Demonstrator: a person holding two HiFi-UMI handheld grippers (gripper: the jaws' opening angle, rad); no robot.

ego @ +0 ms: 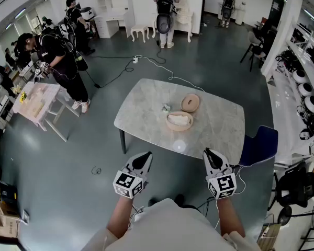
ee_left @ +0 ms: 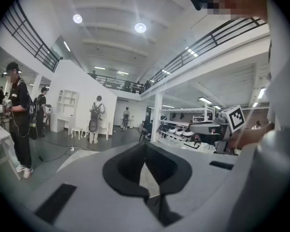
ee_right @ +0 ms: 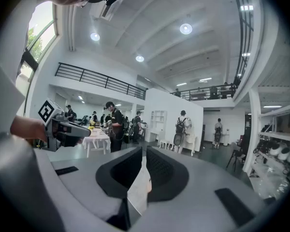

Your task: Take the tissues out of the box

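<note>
Head view, looking steeply down: a person stands a little back from a pale marble table (ego: 146, 106) in a large open hall with a grey floor. Near the middle of the table sits a round wooden tissue box (ego: 170, 126), open, with white tissues (ego: 179, 120) lying inside it. Its round wooden lid (ego: 190, 103) rests on the table just beside it, on the far side. A small crumpled object (ego: 166, 107), too small to identify, lies to the left of the lid. A blue chair (ego: 260, 144) stands at the table's right end.

Both tools are held low, close to the person's body and well short of the box. The left gripper (ego: 145, 156) has its jaws pressed together at the tips and grasps nothing. The right gripper (ego: 209, 152) is also closed to a thin slit, with nothing clamped in it; only a sliver of the pale table shows through the slit in its own view. Other people stand at tables and shelves in the background.

The task looks barely begun: the lid is off, the tissues sit in the box, and neither tool is near them. The next move probably calls for stepping closer, reaching one gripper over the box, parting its jaws and pinching the top tissue, perhaps with the other steadying the box
</note>
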